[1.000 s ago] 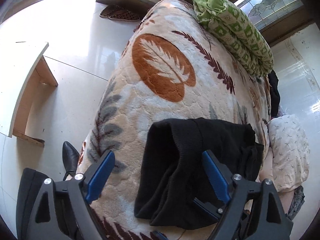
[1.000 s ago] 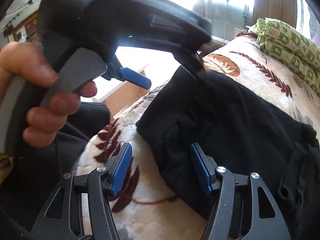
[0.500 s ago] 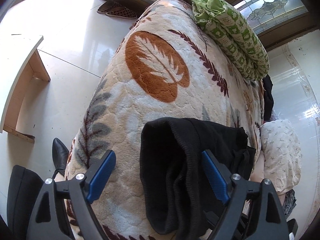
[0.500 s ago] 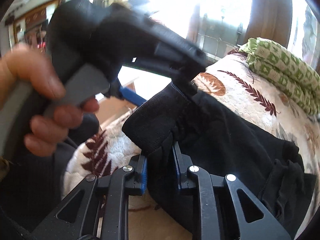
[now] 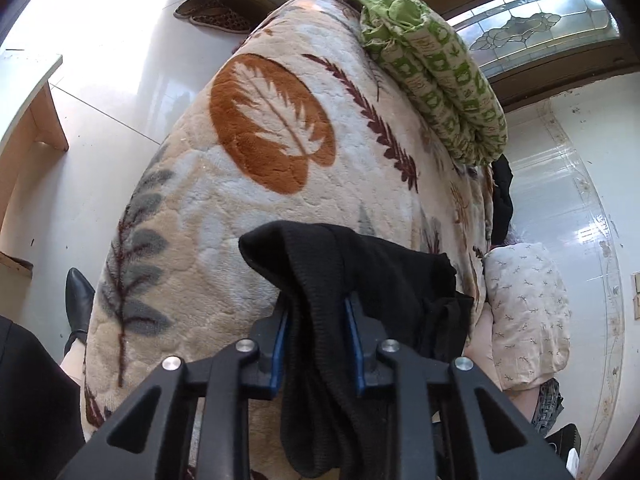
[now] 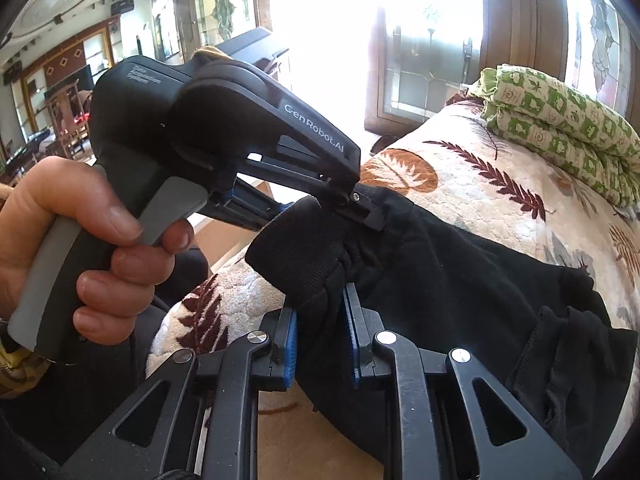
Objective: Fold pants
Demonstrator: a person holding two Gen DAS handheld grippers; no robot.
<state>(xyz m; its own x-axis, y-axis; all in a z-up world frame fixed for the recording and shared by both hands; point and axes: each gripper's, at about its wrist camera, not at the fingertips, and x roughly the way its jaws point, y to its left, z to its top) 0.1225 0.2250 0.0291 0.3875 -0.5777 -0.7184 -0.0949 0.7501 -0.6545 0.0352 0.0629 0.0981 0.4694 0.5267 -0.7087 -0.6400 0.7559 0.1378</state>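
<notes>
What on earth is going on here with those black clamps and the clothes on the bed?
A person is folding a pair of black knit pants on a bed covered by a cream fleece blanket with leaf prints. Each hand works a black two-finger tool with blue pads. The left tool and the right tool are both shut on one bunched end of the pants, lifting it off the blanket.

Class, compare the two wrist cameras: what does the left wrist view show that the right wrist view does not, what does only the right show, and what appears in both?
Only the left wrist view shows the slippers on the floor, a black shoe and a white pillow. Only the right wrist view shows the person's hand squeezing the left gripper from outside. Both show the black pants clamped on the leaf-patterned blanket, and the green quilt.
</notes>
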